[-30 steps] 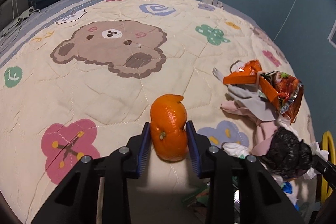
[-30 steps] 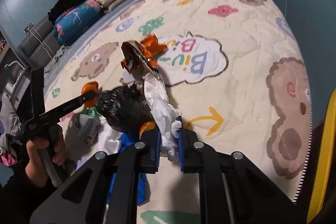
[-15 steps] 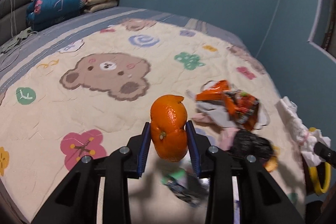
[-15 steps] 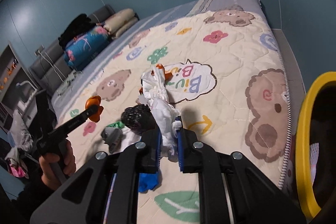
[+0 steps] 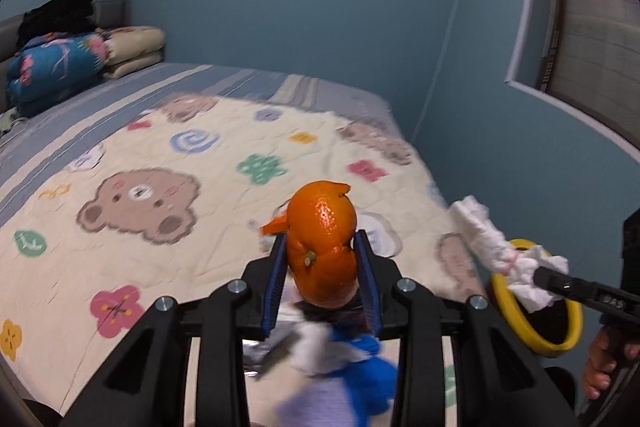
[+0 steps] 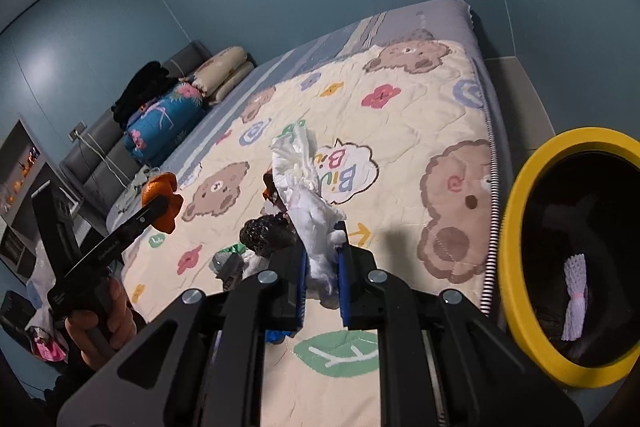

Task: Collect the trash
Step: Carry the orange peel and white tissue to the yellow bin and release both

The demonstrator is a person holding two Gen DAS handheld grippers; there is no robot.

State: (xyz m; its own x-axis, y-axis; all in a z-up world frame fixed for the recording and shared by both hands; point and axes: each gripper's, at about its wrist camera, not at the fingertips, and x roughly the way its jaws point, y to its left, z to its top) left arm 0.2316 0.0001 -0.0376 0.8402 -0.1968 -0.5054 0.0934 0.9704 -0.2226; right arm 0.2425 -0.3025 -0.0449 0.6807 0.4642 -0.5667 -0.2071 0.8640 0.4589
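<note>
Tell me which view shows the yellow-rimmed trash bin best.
Right wrist view: the yellow-rimmed trash bin shows its rim and dark inside, white netting there. Left wrist view shows only part of the rim, behind crumpled white tissue.

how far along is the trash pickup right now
Done: one white foam net already lies in the yellow-rimmed bin. In hand: the left tool grips orange peel; the right tool clamps crumpled tissue. Left: a black wad and other scraps on the quilt.
</note>
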